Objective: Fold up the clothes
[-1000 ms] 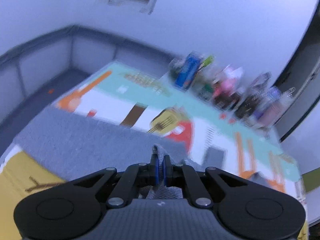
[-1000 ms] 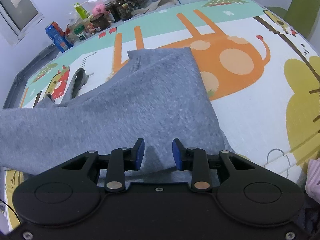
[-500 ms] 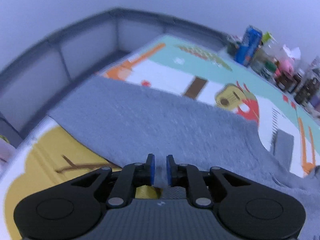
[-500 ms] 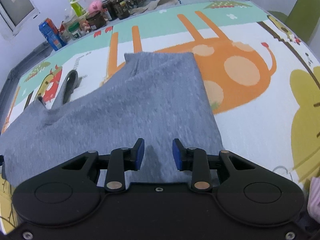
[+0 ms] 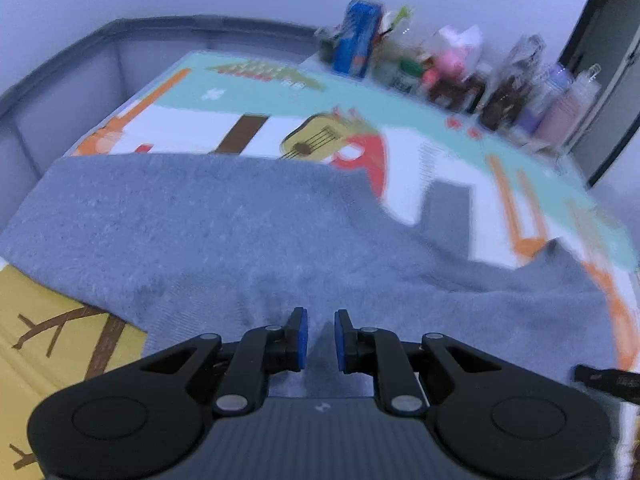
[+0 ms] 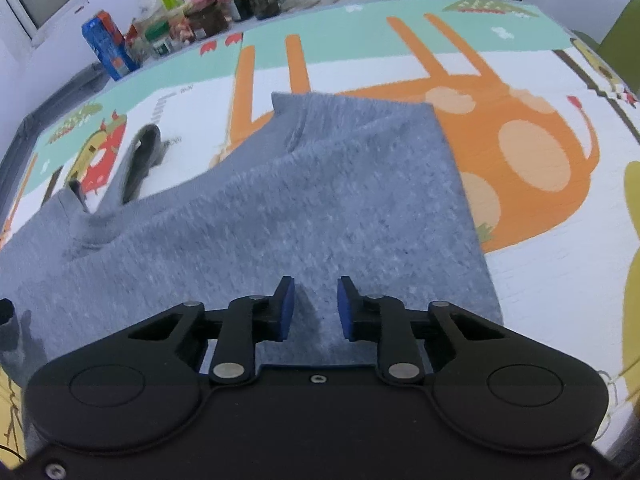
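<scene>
A: So, left view first. Left gripper (image 5: 319, 334) low over the grey garment (image 5: 224, 232), pads (image 5: 301, 338) a narrow gap apart. Cloth seen in the gap, below it. No pinch visible; parted, gripping nothing as far as shown.

B: Garment where?

A: Spread on the mat (image 5: 224, 96), near edge under the gripper, far edge straight across the guitar print. Yellow mat bare at lower left. Bottles (image 5: 440, 68) crowded along the far side, blurred. Dark tip (image 5: 608, 378) at right edge, probably the other gripper; cannot tell for sure.

B: Right view?

A: Right gripper (image 6: 316, 306) also low over the garment (image 6: 320, 200). Jaws closing, a low ridge of cloth rising between them, pads (image 6: 286, 308) not yet pressing on it. Counted as open for now.

B: Layers?

A: Upper right portion looks doubled, a flap lying over the rest, neat right edge beside the orange giraffe print. Grey strap-like piece (image 6: 140, 160) curling out at left onto the mat (image 6: 560, 280).

B: Progress?

A: Judged early to middle. One fold seemingly laid, garment wide and loose at left. Left to do, by guess: a grasp at the near hem with both grippers, further folds, smoothing. No finished stack in either view.
</scene>
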`<act>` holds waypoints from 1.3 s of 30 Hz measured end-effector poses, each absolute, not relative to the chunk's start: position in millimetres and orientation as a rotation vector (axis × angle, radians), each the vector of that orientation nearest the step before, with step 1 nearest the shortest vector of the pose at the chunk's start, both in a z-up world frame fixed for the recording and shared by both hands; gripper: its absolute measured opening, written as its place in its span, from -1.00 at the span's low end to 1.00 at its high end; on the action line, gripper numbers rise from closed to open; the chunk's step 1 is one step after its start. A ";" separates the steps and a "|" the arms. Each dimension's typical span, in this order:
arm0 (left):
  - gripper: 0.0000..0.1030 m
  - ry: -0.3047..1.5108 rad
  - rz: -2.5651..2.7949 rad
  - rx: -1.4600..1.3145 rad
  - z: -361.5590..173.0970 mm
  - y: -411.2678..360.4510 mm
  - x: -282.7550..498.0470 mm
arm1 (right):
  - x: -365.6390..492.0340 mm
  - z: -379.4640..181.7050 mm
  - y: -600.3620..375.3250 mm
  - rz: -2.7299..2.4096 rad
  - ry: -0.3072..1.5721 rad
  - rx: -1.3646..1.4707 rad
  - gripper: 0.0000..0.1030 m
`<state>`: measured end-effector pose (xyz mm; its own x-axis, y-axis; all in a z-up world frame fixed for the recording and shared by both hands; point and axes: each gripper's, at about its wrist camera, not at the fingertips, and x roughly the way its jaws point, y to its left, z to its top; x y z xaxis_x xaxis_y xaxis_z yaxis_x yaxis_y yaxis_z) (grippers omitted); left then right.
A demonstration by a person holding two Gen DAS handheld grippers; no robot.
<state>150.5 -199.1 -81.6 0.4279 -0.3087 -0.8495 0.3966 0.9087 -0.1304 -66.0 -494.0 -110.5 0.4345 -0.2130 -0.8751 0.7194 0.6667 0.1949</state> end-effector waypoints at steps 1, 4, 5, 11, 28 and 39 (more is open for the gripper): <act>-0.74 1.059 -0.413 0.093 -89.0 -196.3 155.4 | -66.4 -113.0 -494.7 -0.631 0.954 0.606 -0.66; -0.88 1.103 -0.358 0.066 -107.0 -185.4 169.1 | -67.4 -116.6 -497.1 -0.673 0.969 0.537 -0.86; -0.88 1.109 -0.354 0.049 -109.3 -181.4 172.1 | -68.8 -117.2 -499.5 -0.688 0.971 0.526 -0.86; -0.85 1.119 -0.343 0.016 -97.6 -180.1 175.4 | -79.6 -116.7 -515.5 -0.719 0.981 0.534 -0.89; 0.04 0.952 -0.277 0.117 13.3 -140.2 110.1 | -109.9 -48.0 -463.6 -0.593 0.913 0.516 -0.76; 0.14 0.937 -0.243 0.235 40.0 -76.5 62.7 | -123.9 -28.1 -393.1 -0.439 0.919 0.491 -0.76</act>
<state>62.6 -76.5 40.0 0.5689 -0.1034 -0.8159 0.3060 0.9475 0.0932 -123.9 -393.1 -28.1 0.5341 -0.1488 -0.8323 0.5542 0.8050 0.2118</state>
